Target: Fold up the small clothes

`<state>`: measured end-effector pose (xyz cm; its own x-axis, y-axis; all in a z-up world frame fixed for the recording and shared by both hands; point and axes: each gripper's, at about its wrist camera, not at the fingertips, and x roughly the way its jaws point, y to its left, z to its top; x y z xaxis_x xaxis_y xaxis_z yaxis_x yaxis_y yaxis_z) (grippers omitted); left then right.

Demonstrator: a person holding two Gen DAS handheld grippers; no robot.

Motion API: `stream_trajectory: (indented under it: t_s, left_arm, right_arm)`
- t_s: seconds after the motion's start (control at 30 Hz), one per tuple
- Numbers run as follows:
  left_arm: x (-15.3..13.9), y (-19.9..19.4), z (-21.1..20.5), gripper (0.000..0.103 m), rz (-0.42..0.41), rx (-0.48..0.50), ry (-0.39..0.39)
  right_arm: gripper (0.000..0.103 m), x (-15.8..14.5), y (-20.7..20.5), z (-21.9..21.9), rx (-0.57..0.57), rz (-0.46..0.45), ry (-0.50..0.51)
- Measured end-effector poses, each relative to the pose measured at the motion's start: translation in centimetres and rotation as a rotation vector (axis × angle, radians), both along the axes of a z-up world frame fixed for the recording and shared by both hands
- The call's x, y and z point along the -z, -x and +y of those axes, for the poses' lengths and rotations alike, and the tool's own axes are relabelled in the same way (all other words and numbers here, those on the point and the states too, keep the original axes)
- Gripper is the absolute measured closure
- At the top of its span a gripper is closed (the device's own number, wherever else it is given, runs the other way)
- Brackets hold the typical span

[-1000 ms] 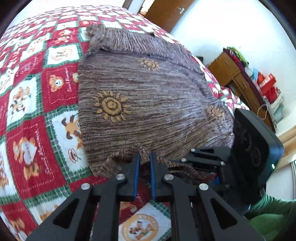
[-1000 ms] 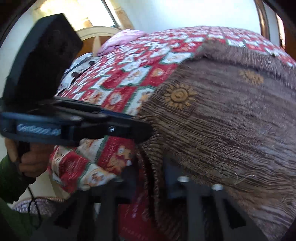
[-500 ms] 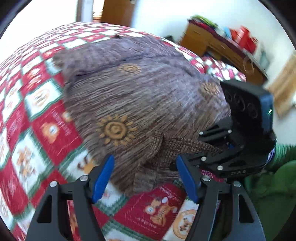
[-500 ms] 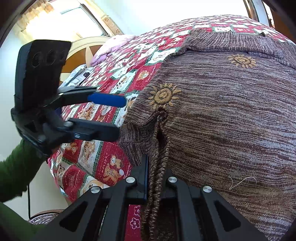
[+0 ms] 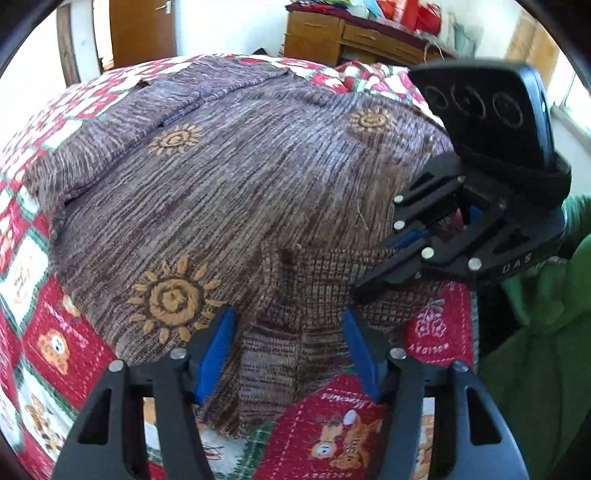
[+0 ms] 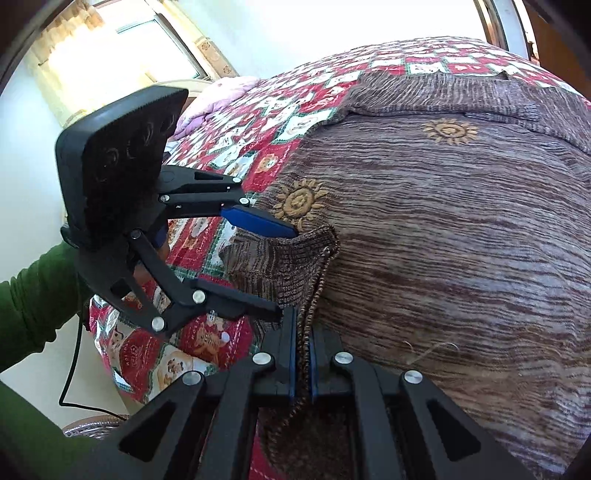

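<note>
1. Since a second ago my left gripper (image 5: pixel 288 354) let go of the hem, rolled, and is closing around it, pads not yet pressing.
2. Right gripper (image 6: pixel 301 354) clamped on the hem of the sweater (image 5: pixel 229 192), which lies flat on the quilt (image 5: pixel 44 332).
3. Soft, limp knit; I'd grip the hem corners.

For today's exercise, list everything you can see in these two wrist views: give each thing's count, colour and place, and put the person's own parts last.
Knitted garment: one, brown with orange sun motifs, spread on the quilt.
Quilt: one, red, white and green patchwork with bears, under the garment.
Wooden desk: one, brown, against the far wall, colourful items on top.
Door: one, brown, far wall.
Pink bedding: one heap, far end of the bed.
Window: one, pale curtain, behind the bed.
Left hand-held gripper: black, blue pads, jaws closing around the garment's corner.
Right hand-held gripper: black, shut on the garment's edge.
Sleeve: green.
</note>
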<state>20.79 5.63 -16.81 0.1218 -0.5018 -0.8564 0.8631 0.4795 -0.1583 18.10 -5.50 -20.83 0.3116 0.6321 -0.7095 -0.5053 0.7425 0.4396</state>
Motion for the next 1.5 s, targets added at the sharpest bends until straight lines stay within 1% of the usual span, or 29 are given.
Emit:
stream_trajectory:
  t_s: [0.1, 0.23, 0.3, 0.33, 0.4, 0.43, 0.47, 0.53, 0.6, 0.63, 0.67, 0.77, 0.83, 0.9, 0.97, 1.03, 1.07, 1.17, 1.2, 1.23, 1.27, 1.3, 1.33, 1.4, 1.5]
  left_arm:
    - [-0.1, -0.1, 0.2, 0.042, 0.053, 0.003, 0.038]
    - [0.1, -0.2, -1.1, 0.042, 0.031, 0.017, 0.018]
    - [0.2, -0.5, -1.4, 0.042, 0.031, 0.011, 0.032]
    - [0.2, -0.7, -1.5, 0.044, 0.028, 0.006, 0.034]
    - [0.2, -0.5, -1.5, 0.061, -0.002, 0.0, 0.028]
    - [0.3, -0.4, -1.5, 0.077, -0.021, -0.006, 0.022]
    - [0.5, -0.2, -1.3, 0.086, -0.044, -0.018, 0.018]
    - [0.6, -0.2, -0.6, 0.086, -0.048, -0.036, 0.039]
    - [0.8, -0.2, -0.1, 0.086, -0.034, -0.064, 0.065]
    - [0.8, -0.2, 0.0, 0.086, -0.029, -0.076, 0.074]
    - [0.9, -0.3, 0.2, 0.086, -0.022, -0.093, 0.087]
    - [1.0, -0.4, 0.3, 0.085, -0.003, -0.135, 0.105]
    - [1.0, -0.2, 0.2, 0.081, -0.004, -0.146, 0.103]
    - [0.9, 0.0, -0.1, 0.076, -0.007, -0.137, 0.093]
    - [1.0, 0.2, -0.5, 0.061, 0.004, -0.125, 0.097]
    - [1.0, 0.5, -1.0, 0.052, -0.002, -0.11, 0.098]
    - [1.0, 1.0, -1.4, 0.05, -0.027, -0.101, 0.086]
    - [1.0, 1.7, -1.5, 0.05, -0.076, -0.095, 0.066]
    - [1.1, 1.8, -1.3, 0.05, -0.074, -0.099, 0.071]
    - [1.0, 1.7, -1.1, 0.05, -0.067, -0.103, 0.078]
    - [1.0, 1.5, -0.9, 0.05, -0.05, -0.113, 0.093]
    - [1.0, 1.3, -0.7, 0.05, -0.038, -0.119, 0.103]
    - [1.0, 1.2, -0.5, 0.05, -0.024, -0.125, 0.113]
    - [1.0, 1.0, -0.3, 0.05, -0.001, -0.133, 0.128]
    - [0.9, 0.9, -0.3, 0.05, 0.005, -0.126, 0.13]
  right_arm:
    - [0.098, 0.0, -0.1, 0.1, -0.008, 0.003, 0.002]
    - [0.098, -0.4, -0.2, 0.0, 0.005, -0.009, 0.008]
    - [0.098, -0.7, 0.0, -0.5, 0.02, -0.015, 0.013]
    - [0.098, -0.9, 0.1, -1.0, 0.032, -0.017, 0.011]
    - [0.098, -1.9, 0.6, -2.7, 0.077, -0.031, 0.0]
    - [0.098, -2.6, 1.0, -4.4, 0.117, -0.04, -0.016]
    - [0.098, -3.2, 1.3, -5.8, 0.156, -0.051, -0.024]
    - [0.098, -4.2, 2.0, -8.6, 0.234, -0.073, -0.019]
    - [0.097, -5.3, 3.2, -12.9, 0.357, -0.095, 0.015]
    - [0.097, -5.6, 3.3, -14.3, 0.397, -0.096, 0.023]
    - [0.097, -6.0, 4.0, -17.1, 0.47, -0.088, 0.03]
    - [0.097, -6.3, 6.3, -23.1, 0.628, -0.039, 0.016]
    - [0.097, -6.5, 8.2, -25.7, 0.692, -0.024, -0.006]
    - [0.097, -6.3, 9.4, -26.8, 0.709, -0.011, -0.02]
    - [0.097, -5.5, 10.3, -26.9, 0.714, 0.015, -0.02]
    - [0.096, -4.7, 10.2, -26.4, 0.71, 0.04, -0.018]
    - [0.096, -4.3, 10.1, -26.0, 0.704, 0.053, -0.014]
    - [0.096, -3.7, 10.0, -25.2, 0.685, 0.067, -0.014]
    - [0.092, -3.7, 10.0, -25.1, 0.678, 0.067, -0.019]
    - [0.081, -3.6, 10.1, -25.2, 0.674, 0.067, -0.02]
    - [0.072, -3.7, 10.2, -25.1, 0.671, 0.064, -0.018]
    - [0.056, -3.8, 10.4, -25.2, 0.674, 0.053, -0.018]
    - [0.046, -4.0, 10.7, -25.2, 0.68, 0.04, -0.021]
    - [0.045, -4.3, 10.9, -25.2, 0.693, 0.029, -0.021]
    - [0.045, -4.0, 11.2, -25.4, 0.69, 0.033, -0.024]
